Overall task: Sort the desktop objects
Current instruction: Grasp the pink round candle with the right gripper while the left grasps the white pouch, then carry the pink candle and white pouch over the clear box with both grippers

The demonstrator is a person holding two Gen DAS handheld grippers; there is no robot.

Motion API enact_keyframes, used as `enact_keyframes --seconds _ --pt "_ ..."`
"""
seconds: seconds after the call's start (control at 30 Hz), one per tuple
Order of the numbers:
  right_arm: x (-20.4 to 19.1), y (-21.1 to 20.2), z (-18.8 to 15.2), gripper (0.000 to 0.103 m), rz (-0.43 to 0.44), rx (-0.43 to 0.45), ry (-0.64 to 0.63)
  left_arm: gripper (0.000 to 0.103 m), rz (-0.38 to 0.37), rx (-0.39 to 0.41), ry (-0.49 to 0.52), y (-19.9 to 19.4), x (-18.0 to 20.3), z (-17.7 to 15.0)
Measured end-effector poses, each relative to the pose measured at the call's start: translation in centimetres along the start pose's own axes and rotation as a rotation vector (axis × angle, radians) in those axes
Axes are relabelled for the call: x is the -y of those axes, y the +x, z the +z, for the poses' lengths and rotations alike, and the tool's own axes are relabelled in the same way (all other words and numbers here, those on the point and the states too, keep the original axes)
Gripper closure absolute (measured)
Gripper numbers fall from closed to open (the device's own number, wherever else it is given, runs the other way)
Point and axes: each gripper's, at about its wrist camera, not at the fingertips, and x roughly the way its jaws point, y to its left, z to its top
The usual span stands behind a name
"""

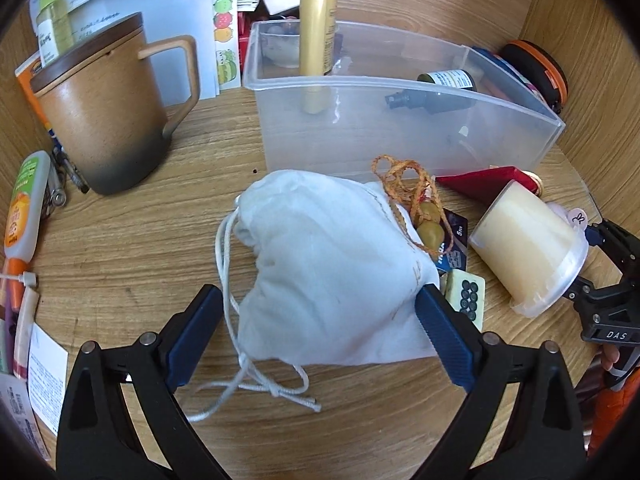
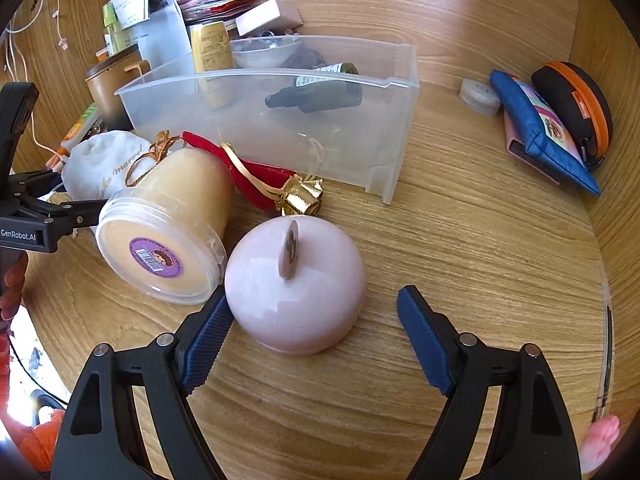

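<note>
Both grippers are on approach, step in hand looks like the pick phase of the sort, nothing lifted yet. Clear bin point(image 1: 400, 136) sits ahead of both sets of jaws, already holding a gold tube point(image 1: 314, 52) and a dark dropper bottle point(image 1: 440, 92), so I'd read it as the drop target. Left gripper point(image 1: 320, 328): jaws wide apart, white drawstring bag point(image 1: 328, 264) lying between them, right pad at or touching the cloth, left pad clear of it with the cord just beside. Right gripper point(image 2: 316, 336): jaws apart, pink dome lid point(image 2: 296, 292) between them, left pad just at its rim, right pad well clear. Cream jar point(image 2: 176, 224) lies on its side left of those jaws, near the dome. Next move, my guess: close on bag and dome, dome needs centring first or it'll skid off the smooth curve.
</note>
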Motion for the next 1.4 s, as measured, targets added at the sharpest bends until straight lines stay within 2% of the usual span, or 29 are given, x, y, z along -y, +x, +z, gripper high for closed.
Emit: enact_keyframes --seconds 0.07,0.13,0.27,0.4,0.5,0.57,0.67,0.87,0.97,1.4 --pt "0.0 0.2 0.0 0.024 -0.003 0.006 -0.002 0.004 0.000 0.000 -0.001 0.1 0.1 0.1" --pt "-0.2 0.2 0.0 0.029 0.003 0.009 -0.003 0.004 0.000 0.005 -0.001 0.2 0.2 0.2" --pt "-0.6 0.1 0.0 0.043 0.007 0.027 -0.017 0.004 0.005 0.020 0.012 0.5 0.8 0.5" --pt "-0.8 0.0 -0.1 0.043 0.002 0.038 -0.011 0.005 0.034 0.043 0.044 0.5 1.5 0.6" --pt "-0.7 -0.1 -0.2 0.043 0.004 0.049 0.006 0.021 0.036 0.066 0.078 0.2 2.3 0.4" --pt "-0.4 -0.2 -0.3 0.043 0.020 0.051 0.023 0.035 0.030 0.070 0.101 0.1 2.8 0.3" --pt "-0.1 -0.6 -0.4 0.043 0.034 0.056 0.041 0.049 0.005 0.074 0.090 0.0 2.9 0.2" --pt "0.2 -2.3 -0.2 0.043 0.031 0.096 0.063 0.064 -0.010 0.099 0.060 -0.7 2.8 -0.2" --pt "0.4 -3.2 0.1 0.043 0.029 0.120 0.069 0.068 -0.021 0.116 0.049 -1.5 2.9 -0.3" --pt "0.5 -5.1 0.8 0.043 0.038 0.169 0.086 0.069 0.003 0.207 0.022 -5.1 1.8 -0.4"
